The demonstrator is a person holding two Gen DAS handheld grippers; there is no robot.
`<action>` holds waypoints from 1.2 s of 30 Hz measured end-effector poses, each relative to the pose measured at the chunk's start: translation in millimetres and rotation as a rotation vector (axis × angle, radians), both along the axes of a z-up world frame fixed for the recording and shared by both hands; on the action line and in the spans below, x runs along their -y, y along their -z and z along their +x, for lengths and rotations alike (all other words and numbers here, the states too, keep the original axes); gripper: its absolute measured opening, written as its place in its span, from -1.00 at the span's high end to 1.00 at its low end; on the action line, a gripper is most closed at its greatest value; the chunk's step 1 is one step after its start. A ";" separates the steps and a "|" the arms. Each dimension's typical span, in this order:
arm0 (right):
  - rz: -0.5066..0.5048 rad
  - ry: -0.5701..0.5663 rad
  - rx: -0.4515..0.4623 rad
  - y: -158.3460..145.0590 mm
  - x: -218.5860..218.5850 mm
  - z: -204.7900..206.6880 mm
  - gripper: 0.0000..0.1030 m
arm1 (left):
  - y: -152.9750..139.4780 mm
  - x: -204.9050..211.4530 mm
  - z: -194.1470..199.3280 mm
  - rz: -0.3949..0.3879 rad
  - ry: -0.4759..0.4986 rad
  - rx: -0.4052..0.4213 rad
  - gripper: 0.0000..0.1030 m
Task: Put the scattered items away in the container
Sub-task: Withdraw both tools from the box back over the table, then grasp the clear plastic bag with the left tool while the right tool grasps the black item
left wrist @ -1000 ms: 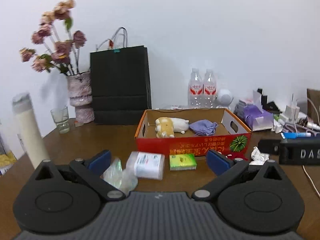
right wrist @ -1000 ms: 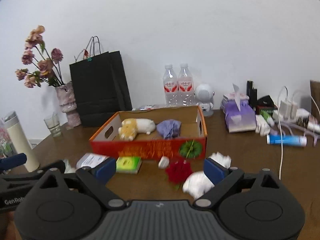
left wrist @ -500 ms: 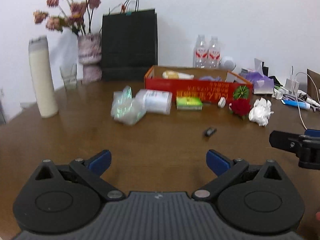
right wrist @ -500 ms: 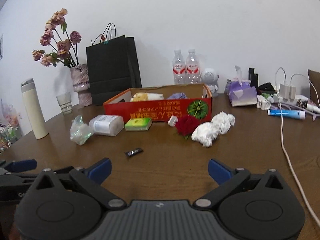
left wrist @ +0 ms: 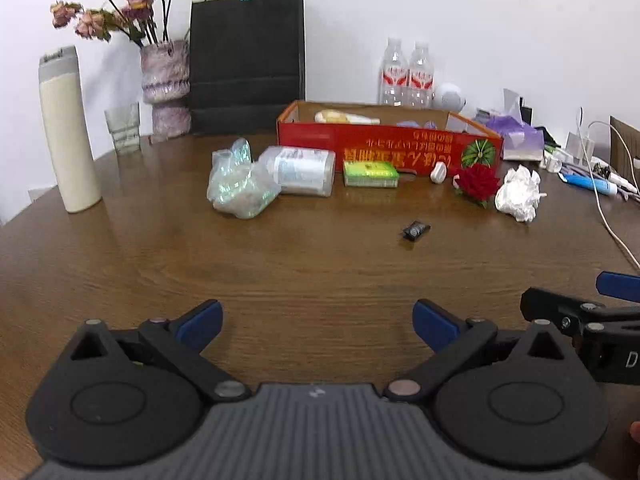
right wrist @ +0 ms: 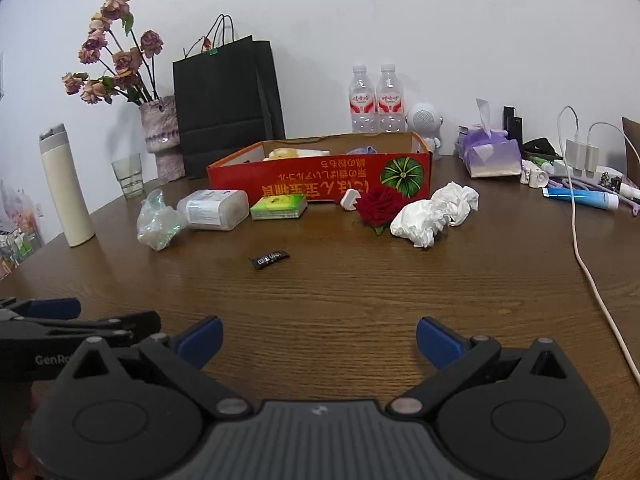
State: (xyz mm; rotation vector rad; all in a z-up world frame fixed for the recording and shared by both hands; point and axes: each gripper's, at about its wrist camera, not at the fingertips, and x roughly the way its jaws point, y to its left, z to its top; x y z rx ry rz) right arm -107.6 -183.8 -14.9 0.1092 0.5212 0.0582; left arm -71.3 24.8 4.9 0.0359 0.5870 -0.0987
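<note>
While both grippers hover low over the brown surface (left wrist: 320, 272), left gripper (left wrist: 316, 320) and right gripper (right wrist: 318, 336) are spread wide, gripping nothing. Ahead, alone: small black packet (right wrist: 269, 258). Further out, a row just before the red box (right wrist: 320, 182): crinkled clear bag (right wrist: 158, 222), white pack (right wrist: 214, 209), green packet (right wrist: 279, 206), red rose (right wrist: 378, 205), crumpled tissues (right wrist: 434, 212). A plush toy (right wrist: 288, 153) lies inside the box.
</note>
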 end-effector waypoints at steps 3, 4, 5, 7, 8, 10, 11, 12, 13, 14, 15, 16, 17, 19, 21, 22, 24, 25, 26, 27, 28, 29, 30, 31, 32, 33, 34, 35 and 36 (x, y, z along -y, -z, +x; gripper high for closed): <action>-0.024 0.009 -0.002 2.5 -2.8 -0.2 -1.00 | 1.4 3.3 0.1 0.010 0.012 -0.011 -1.00; -0.033 0.010 -0.001 2.6 -4.2 -0.2 -1.00 | 1.8 4.4 -0.3 0.015 0.016 -0.012 -1.00; -0.043 0.009 -0.002 3.3 -5.8 -0.1 -1.00 | 2.2 5.5 -0.4 0.019 0.018 -0.015 -1.00; -0.055 0.004 -0.004 4.0 -7.1 0.0 -1.00 | 2.9 6.3 0.4 0.023 0.014 -0.021 -1.00; -0.058 0.003 -0.003 4.0 -7.3 -0.2 -1.00 | 3.0 5.8 0.6 0.017 0.013 -0.025 -1.00; -0.060 0.001 -0.011 4.6 -8.0 1.0 -1.00 | 3.3 4.5 1.7 0.005 0.009 -0.035 -1.00; -0.062 0.003 -0.018 5.0 -8.2 1.6 -1.00 | 3.4 3.9 2.4 0.000 0.006 -0.041 -1.00; -0.063 0.003 -0.023 5.5 -8.4 2.2 -1.00 | 3.6 3.8 3.0 -0.004 0.004 -0.047 -1.00; -0.063 0.002 -0.030 6.0 -8.5 3.1 -1.00 | 3.9 3.6 3.9 -0.006 0.003 -0.054 -1.00; -0.061 0.000 -0.036 6.3 -8.2 3.8 -1.00 | 4.0 3.7 4.7 -0.007 0.005 -0.061 -1.00; -0.058 -0.003 -0.041 6.6 -7.6 4.5 -1.00 | 4.1 3.9 5.9 -0.008 0.009 -0.068 -1.00; -0.052 -0.005 -0.053 6.7 -6.6 6.2 -1.00 | 4.2 3.9 7.7 -0.008 0.014 -0.079 -1.00; -0.043 -0.004 -0.069 6.7 -5.2 8.7 -1.00 | 4.5 4.8 10.1 -0.003 0.013 -0.095 -1.00; -0.027 -0.001 -0.103 6.6 -1.7 14.7 -1.00 | 5.0 8.2 14.7 0.021 0.021 -0.116 -1.00; -0.008 0.014 -0.134 6.4 2.5 21.4 -1.00 | 5.0 12.0 17.8 0.039 0.036 -0.117 -1.00; 0.004 0.019 -0.144 6.4 4.9 23.9 -1.00 | 4.7 13.3 19.2 0.043 0.042 -0.116 -1.00; 0.026 0.023 -0.159 6.5 9.7 29.0 -1.00 | 4.0 15.0 22.4 0.039 0.047 -0.118 -1.00; 0.033 0.025 -0.169 6.9 11.8 31.7 -1.00 | 3.5 15.3 24.9 0.038 0.049 -0.120 -1.00; 0.040 0.027 -0.178 7.3 13.7 34.3 -1.00 | 3.0 15.8 27.6 0.037 0.050 -0.120 -1.00; 0.044 0.028 -0.182 7.2 15.1 36.2 -1.00 | 2.5 16.1 30.2 0.035 0.051 -0.119 -1.00; 0.045 0.031 -0.182 6.7 16.5 37.9 -1.00 | 2.0 15.7 33.0 0.033 0.051 -0.118 -1.00; 0.043 0.033 -0.180 6.1 17.4 39.7 -1.00 | 1.1 15.0 35.6 0.030 0.050 -0.115 -1.00; 0.040 0.033 -0.177 5.2 17.9 41.8 -1.00 | -0.4 13.6 38.2 0.027 0.052 -0.108 -1.00; 0.038 0.031 -0.173 4.3 18.3 44.1 -1.00 | -2.6 10.5 41.4 0.024 0.056 -0.096 -1.00; 0.035 0.023 -0.172 3.5 18.3 47.4 -1.00 | -5.3 6.6 45.3 0.025 0.056 -0.081 -1.00; 0.031 0.012 -0.175 2.5 17.4 51.0 -0.96 | -8.1 1.7 50.4 0.027 0.047 -0.066 -1.00; 0.023 -0.004 -0.177 1.7 15.5 55.1 -0.92 | -10.7 -4.4 56.9 0.033 0.031 -0.048 -1.00; 0.014 -0.021 -0.175 0.7 12.7 59.0 -0.85 | -12.7 -10.9 64.5 0.040 0.012 -0.027 -1.00; 0.004 -0.036 -0.173 0.1 9.1 62.5 -0.76 | -14.3 -17.6 73.3 0.051 -0.007 -0.010 -1.00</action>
